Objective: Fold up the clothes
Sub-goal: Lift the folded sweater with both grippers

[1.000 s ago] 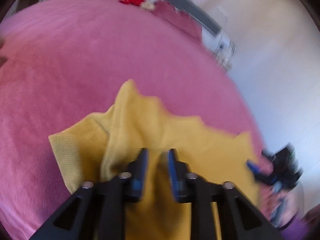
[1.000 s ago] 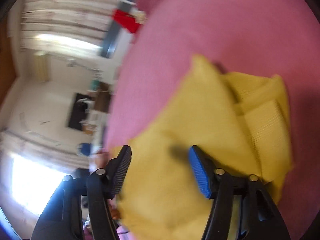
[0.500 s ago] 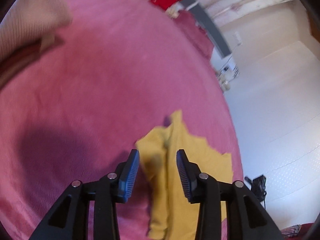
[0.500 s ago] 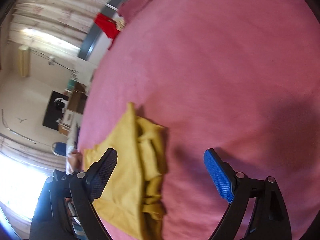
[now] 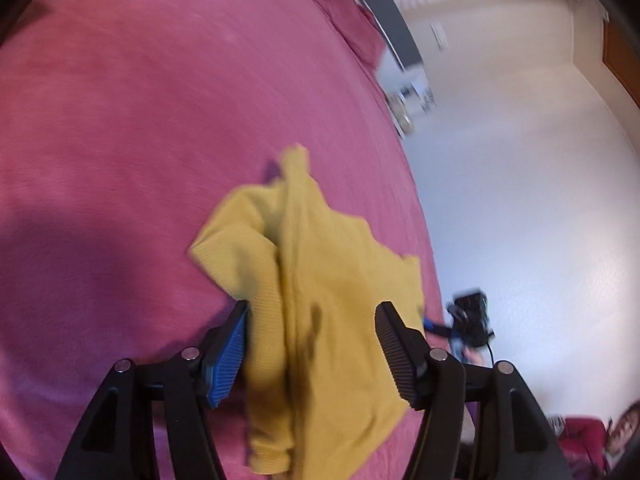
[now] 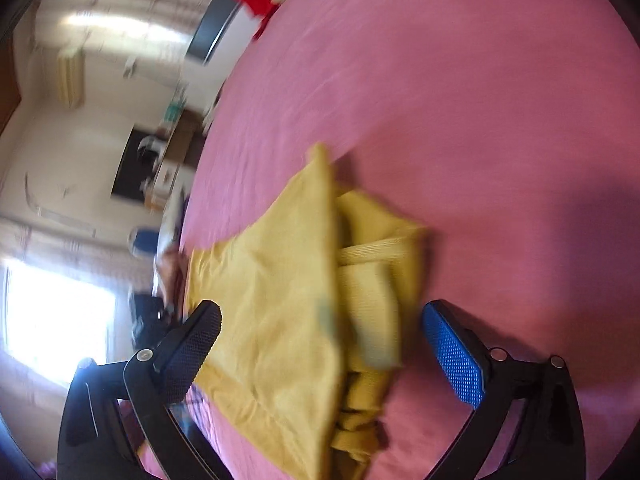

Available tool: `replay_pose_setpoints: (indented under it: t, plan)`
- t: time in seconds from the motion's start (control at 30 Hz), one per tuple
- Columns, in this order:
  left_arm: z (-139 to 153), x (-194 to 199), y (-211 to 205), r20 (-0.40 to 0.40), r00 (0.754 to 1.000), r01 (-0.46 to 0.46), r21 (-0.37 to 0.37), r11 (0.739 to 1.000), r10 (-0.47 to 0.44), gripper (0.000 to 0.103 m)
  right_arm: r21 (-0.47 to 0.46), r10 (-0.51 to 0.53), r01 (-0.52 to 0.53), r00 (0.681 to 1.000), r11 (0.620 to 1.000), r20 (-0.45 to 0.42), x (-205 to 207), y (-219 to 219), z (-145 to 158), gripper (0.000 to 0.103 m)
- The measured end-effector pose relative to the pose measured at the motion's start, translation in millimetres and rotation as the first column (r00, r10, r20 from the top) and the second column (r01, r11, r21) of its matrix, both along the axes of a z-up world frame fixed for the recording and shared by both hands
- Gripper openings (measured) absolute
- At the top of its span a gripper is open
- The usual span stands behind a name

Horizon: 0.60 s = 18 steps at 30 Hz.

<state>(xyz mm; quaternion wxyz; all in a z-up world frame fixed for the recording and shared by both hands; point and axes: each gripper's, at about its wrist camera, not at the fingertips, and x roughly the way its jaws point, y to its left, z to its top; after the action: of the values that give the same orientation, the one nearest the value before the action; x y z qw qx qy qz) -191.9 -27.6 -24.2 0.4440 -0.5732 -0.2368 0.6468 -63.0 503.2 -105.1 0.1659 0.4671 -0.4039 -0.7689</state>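
Clothes here means one soft yellow knit top, lying bunched on the fuzzy pink blanket near its edge. The left gripper and right gripper are both opening, touching nothing. The fold looks half done. Next they should probably grab an edge.

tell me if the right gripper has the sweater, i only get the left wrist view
observer: no, the right gripper is opening, and its pads are clear of the sweater that lies between them.
operator: is it folded flat on that side
observer: not flat, a ribbed band lies crosswise over bunched layers.
operator: and the near end
observer: crumpled in a heap by the blue pad, on the bed.
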Motion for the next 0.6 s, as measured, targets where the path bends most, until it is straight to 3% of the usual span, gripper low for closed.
replay_pose_setpoints:
  t: [0.13,0.27,0.4,0.43,0.47,0.5,0.53,0.6]
  plan:
    - [0,7,32,-0.047,0.994,0.094,-0.055,0.994,-0.096,0.063,0.023,0.099,-0.099,0.995,0.995,-0.011,-21,-25,-2,0.102]
    - [-7,5,36,-0.055,0.996,0.070,-0.027,0.997,-0.072,0.062,0.030,0.145,-0.145,0.989,0.989,-0.009,-19,-33,-4,0.101]
    - [-9,15,21,-0.044,0.999,0.016,-0.017,1.000,-0.017,0.051,0.088,0.145,-0.146,0.989,0.985,0.019,-14,-33,-5,0.098]
    - [-8,19,19,-0.041,0.999,-0.006,-0.030,1.000,0.005,0.042,0.110,0.132,-0.135,0.991,0.985,0.032,-16,-35,-4,0.091]
    - [-8,20,15,-0.033,0.999,-0.032,-0.046,0.998,0.030,0.027,0.131,0.119,-0.124,0.992,0.984,0.045,-17,-37,-2,0.072]
    - [-9,19,10,-0.024,0.998,-0.060,-0.063,0.996,0.058,0.019,0.153,0.106,-0.114,0.993,0.982,0.058,-19,-39,-1,0.057]
    - [-10,18,5,-0.015,0.996,-0.087,-0.081,0.993,0.086,0.018,0.143,0.084,-0.094,0.994,0.985,0.069,-17,-33,-5,0.026]
    - [-7,19,5,-0.037,0.994,-0.102,-0.101,0.990,0.099,0.016,0.120,0.047,-0.056,0.996,0.991,0.073,-12,-25,-10,0.026]
